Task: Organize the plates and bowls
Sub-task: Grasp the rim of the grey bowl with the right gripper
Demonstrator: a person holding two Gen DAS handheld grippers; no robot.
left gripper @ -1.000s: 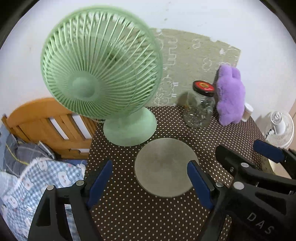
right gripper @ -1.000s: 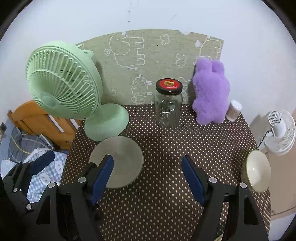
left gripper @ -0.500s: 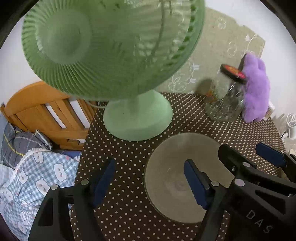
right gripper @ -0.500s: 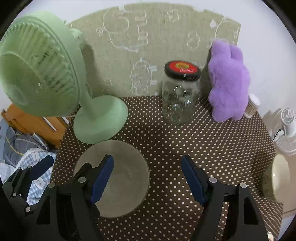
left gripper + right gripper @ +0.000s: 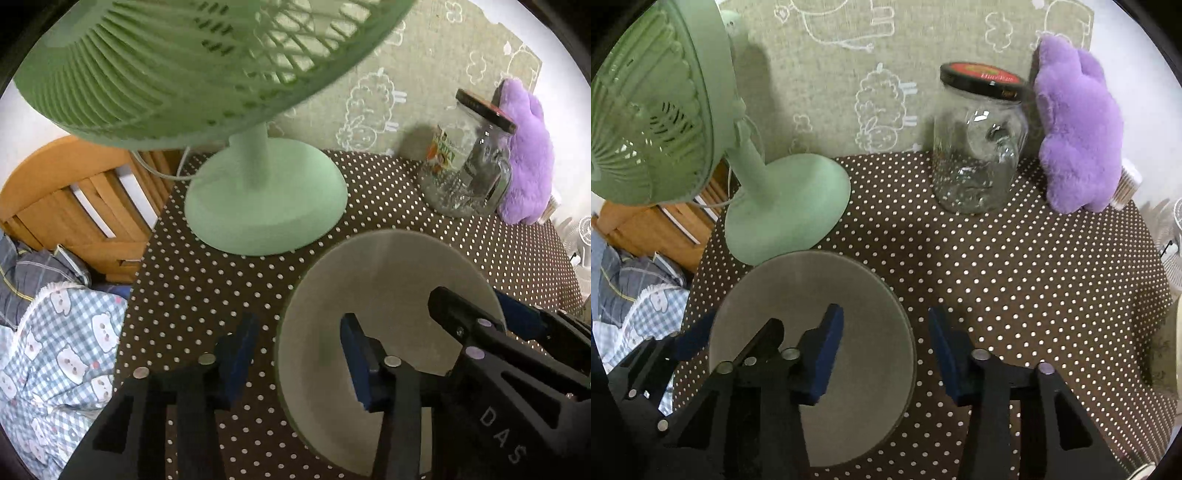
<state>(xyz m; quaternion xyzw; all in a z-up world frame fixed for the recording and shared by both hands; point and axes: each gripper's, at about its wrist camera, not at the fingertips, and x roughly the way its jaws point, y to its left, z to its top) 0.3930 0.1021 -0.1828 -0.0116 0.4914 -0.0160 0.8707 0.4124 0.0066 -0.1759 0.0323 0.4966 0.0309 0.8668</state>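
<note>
A round grey plate (image 5: 388,288) (image 5: 812,306) lies flat on the brown dotted tablecloth (image 5: 1015,280). My left gripper (image 5: 297,358) straddles the plate's left rim, one pad outside on the cloth and one over the plate; its jaws are closing and stand apart from the rim. My right gripper (image 5: 886,354) straddles the right rim the same way, jaws closing, pads clear of the plate. Each gripper shows in the other's view: the right gripper (image 5: 491,317), the left gripper (image 5: 727,339). A cream bowl (image 5: 1178,339) peeks in at the far right edge.
A green desk fan (image 5: 783,206) stands just behind the plate, its head overhanging. A glass jar (image 5: 975,147) with a black-and-red lid and a purple plush toy (image 5: 1075,129) stand at the back. A wooden rail (image 5: 66,199) and checked bedding (image 5: 62,354) lie left of the table.
Both grippers have come down and forward onto the plate, which now looms large. Their jaws have narrowed from wide open and now straddle the plate's opposite rims.
</note>
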